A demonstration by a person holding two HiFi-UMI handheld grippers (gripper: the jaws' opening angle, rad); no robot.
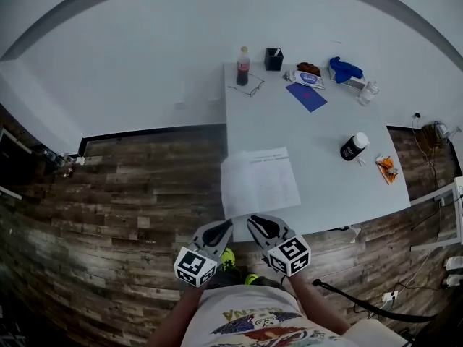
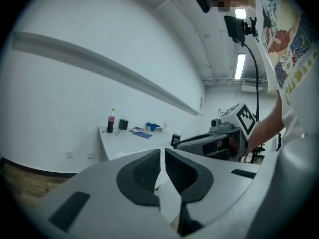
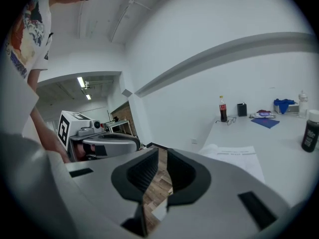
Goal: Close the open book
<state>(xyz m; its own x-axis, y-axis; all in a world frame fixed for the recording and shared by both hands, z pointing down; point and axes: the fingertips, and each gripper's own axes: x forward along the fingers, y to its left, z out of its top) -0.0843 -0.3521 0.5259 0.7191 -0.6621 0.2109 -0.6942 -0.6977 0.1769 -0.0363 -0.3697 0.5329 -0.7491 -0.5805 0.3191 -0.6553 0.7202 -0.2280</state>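
The open book point(image 1: 259, 181) lies flat with its white pages up at the near left corner of the white table point(image 1: 329, 194), and its left page hangs over the table's edge. Both grippers hover just short of the table's near edge, side by side, pointing at the book. My left gripper point(image 1: 221, 227) is shut and holds nothing; its own view shows the pads point(image 2: 149, 171) close together. My right gripper point(image 1: 255, 221) also looks shut and empty. The right gripper view shows the book point(image 3: 234, 156) ahead to the right of that gripper point(image 3: 163, 151).
At the table's far end stand a cola bottle point(image 1: 243, 66), glasses point(image 1: 247, 87), a black cup point(image 1: 273, 58), a blue folder point(image 1: 306, 96) and a blue cloth point(image 1: 345, 69). A black jar point(image 1: 354, 147) stands right of the book. Wooden floor lies to the left.
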